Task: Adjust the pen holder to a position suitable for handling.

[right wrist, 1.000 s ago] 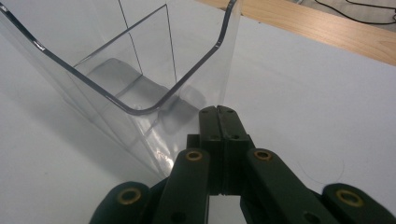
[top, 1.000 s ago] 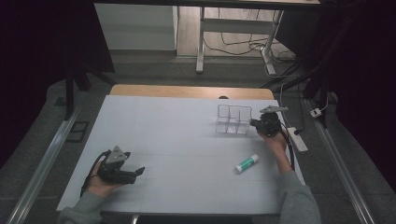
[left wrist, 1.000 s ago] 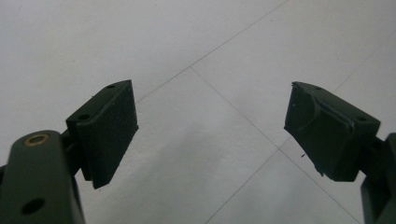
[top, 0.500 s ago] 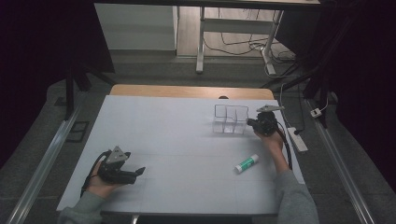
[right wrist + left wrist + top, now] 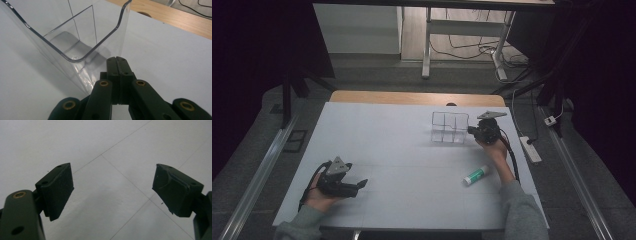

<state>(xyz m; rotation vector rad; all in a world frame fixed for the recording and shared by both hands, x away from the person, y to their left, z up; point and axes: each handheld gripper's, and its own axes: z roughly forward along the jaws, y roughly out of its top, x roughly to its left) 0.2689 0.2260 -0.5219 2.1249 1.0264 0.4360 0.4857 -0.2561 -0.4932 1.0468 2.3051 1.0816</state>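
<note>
Dim room, dark floor with cables in the upper frame; white table [image 5: 402, 150], matt, faint seam lines, a wooden edge along its far side. Item one: clear organiser [image 5: 450, 127], upper right of centre in the high view, rigid transparent plastic, thin walls, inner dividers making compartments, rim scooped in a curve, all compartments empty as far as I can see. Its long axis runs left to right across the frame. Item two: right gripper [image 5: 475, 131], just beside the organiser's right end; in its own view the black jaws stand pressed together with nothing between them, tips at the organiser's near corner [image 5: 82, 50], touching or nearly so; I cannot tell which. The organiser lies ahead and to the left of those tips. I judge a push or a re-grip on the wall is what this relation sets up. Item three: glue stick [image 5: 475, 175], lower right, white tube with green cap, lying slantwise, near my right forearm and well apart from the organiser. Item four: left gripper [image 5: 360, 184], lower left, well apart from everything; jaws spread wide, textured pads [image 5: 58, 188] empty over bare table. Right hand is nearer by far.
</note>
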